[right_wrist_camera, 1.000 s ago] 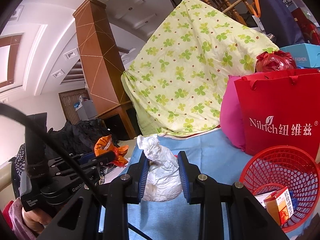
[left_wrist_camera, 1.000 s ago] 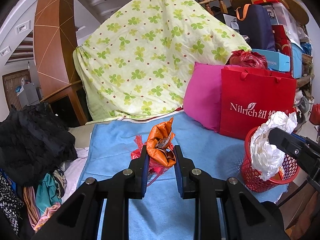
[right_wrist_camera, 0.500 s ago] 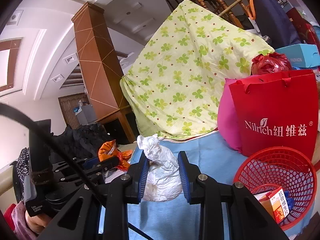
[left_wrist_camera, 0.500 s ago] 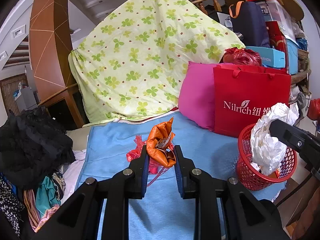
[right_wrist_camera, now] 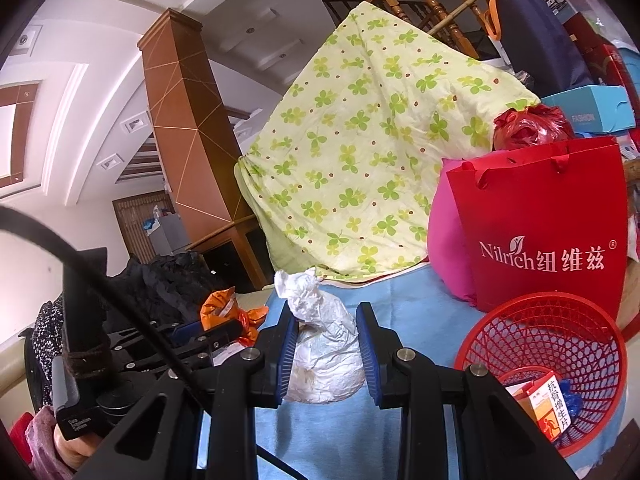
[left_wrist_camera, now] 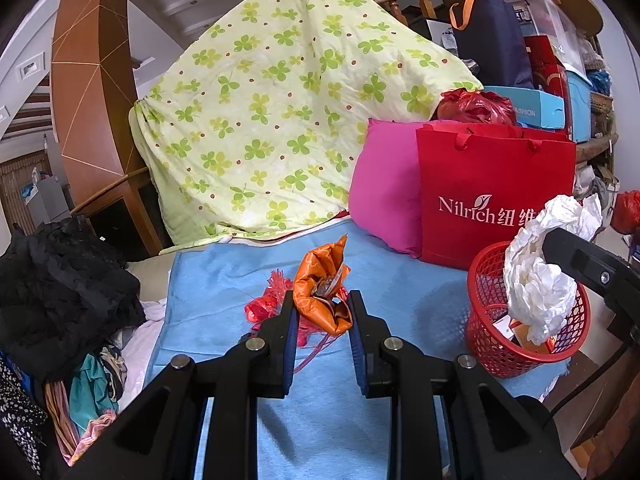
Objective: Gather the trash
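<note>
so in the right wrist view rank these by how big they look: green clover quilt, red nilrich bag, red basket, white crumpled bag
1. green clover quilt
2. red Nilrich bag
3. red basket
4. white crumpled bag, held in the right gripper

The last sits closest to the camera, so its true size is probably smaller than it looks.

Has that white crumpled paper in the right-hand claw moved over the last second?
Yes, slightly. In the left wrist view the white crumpled paper has shifted left across the red basket, hanging over its opening, clamped in the right gripper.

orange wrapper (left_wrist_camera: 320, 296) crumpled, clamped upright; white bag (right_wrist_camera: 326, 354) (crinkled) pinched above red basket (right_wrist_camera: 560, 364).
</note>
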`<state>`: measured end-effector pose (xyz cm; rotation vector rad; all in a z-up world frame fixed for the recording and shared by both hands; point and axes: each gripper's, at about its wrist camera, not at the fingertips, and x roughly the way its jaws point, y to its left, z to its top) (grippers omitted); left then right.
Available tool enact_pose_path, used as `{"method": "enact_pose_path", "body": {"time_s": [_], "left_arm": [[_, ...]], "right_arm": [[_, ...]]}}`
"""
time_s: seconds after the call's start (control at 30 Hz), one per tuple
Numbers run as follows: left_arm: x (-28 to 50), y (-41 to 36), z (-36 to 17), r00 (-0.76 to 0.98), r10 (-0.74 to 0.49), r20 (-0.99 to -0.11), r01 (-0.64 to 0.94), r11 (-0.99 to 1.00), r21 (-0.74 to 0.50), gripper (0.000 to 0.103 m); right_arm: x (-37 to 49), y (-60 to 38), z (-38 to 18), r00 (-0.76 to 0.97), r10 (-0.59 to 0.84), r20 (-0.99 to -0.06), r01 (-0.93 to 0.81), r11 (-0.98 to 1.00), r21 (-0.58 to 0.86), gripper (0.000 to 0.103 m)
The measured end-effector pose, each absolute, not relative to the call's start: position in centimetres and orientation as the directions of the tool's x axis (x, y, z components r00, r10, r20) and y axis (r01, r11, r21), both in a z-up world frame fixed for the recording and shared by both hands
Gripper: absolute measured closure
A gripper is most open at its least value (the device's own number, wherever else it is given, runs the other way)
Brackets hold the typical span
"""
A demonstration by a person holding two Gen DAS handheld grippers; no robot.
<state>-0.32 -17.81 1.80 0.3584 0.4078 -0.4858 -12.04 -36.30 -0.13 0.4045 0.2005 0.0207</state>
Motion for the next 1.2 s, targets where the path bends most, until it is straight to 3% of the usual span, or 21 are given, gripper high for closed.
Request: {"method": "enact_pose_path", "body": {"time_s": [1.2], "left_arm": [[-1.7,-22.0,1.0,0.778,-0.407,-0.478,0.572,0.774,0.271,0.077]], "right_arm": [[-14.8,-38.3,-0.3,0.984,0.003,-0.176,0.075,0.898,0.433,0.071]]}}
